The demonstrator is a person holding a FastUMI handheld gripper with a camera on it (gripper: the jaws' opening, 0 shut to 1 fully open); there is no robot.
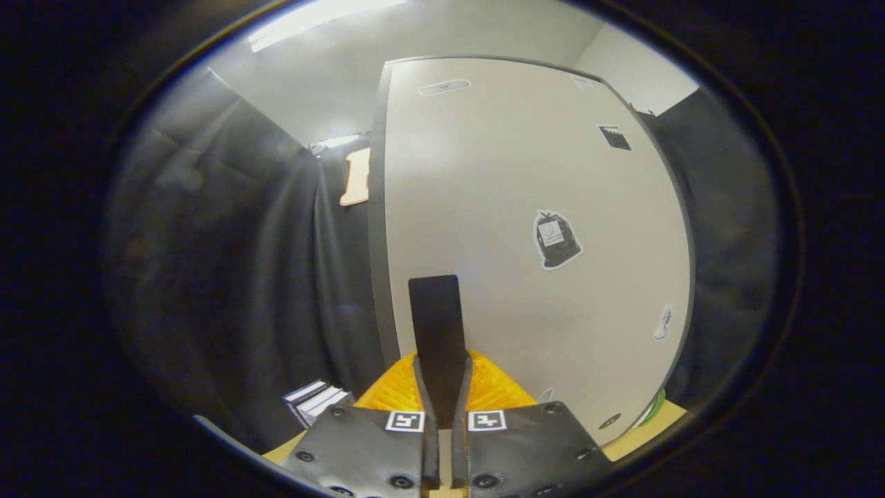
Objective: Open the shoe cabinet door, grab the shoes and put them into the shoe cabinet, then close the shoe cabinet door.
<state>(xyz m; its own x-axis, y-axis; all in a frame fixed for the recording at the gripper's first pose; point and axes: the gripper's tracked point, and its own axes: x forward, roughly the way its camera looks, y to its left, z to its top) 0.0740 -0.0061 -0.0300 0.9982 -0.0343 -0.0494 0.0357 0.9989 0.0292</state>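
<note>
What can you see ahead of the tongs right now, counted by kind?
White flat cabinet door: 1
Dark stickers on that door: 2 (bag-shaped, square)
Black flat strip pinched between the tongs: 1
Orange ribbed plastic piece behind the strip: 1
Stack of white-and-black boxes: 1
Total: 6

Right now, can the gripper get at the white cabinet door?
Probably yes. The gripper points its shut fingers straight at the cabinet door, and nothing stands between them. The orange ribbed thing sits lower, beneath the fingers, out of the way.
</note>
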